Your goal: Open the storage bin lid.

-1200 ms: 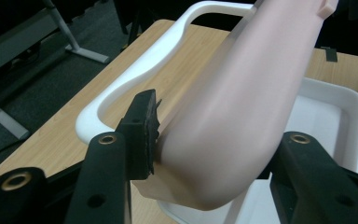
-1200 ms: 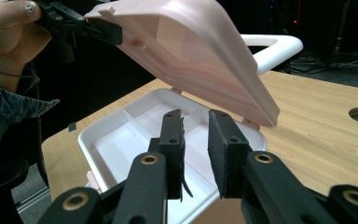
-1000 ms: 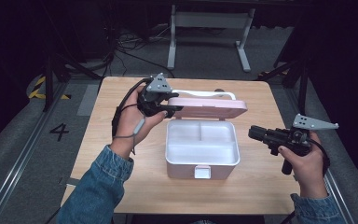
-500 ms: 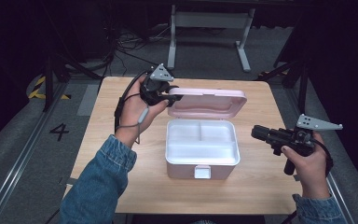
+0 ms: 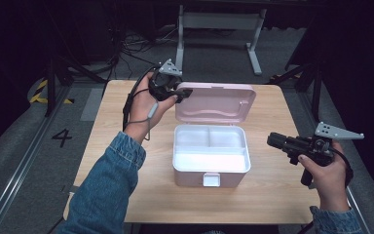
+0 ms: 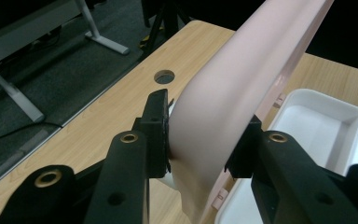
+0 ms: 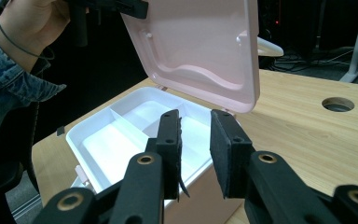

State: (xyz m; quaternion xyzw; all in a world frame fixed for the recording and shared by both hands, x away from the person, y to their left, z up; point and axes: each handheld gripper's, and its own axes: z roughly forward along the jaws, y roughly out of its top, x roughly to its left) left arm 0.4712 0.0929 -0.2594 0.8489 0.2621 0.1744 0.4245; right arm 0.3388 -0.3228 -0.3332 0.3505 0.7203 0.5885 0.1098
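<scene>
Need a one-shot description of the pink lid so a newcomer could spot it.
On the wooden table sits a white box with a divided tray inside. Rising from its far edge is the pink lid, hinged open and standing nearly upright. It is the table's one pink panel, and the left gripper is clamped on its left corner.

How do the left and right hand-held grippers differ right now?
The left hand-held gripper is clamped on the pink lid's corner; the right hand-held gripper holds nothing. The left is over the table's far side; the right hangs at its right edge, jaws pointing toward the white box. Both carry black jaws.
</scene>
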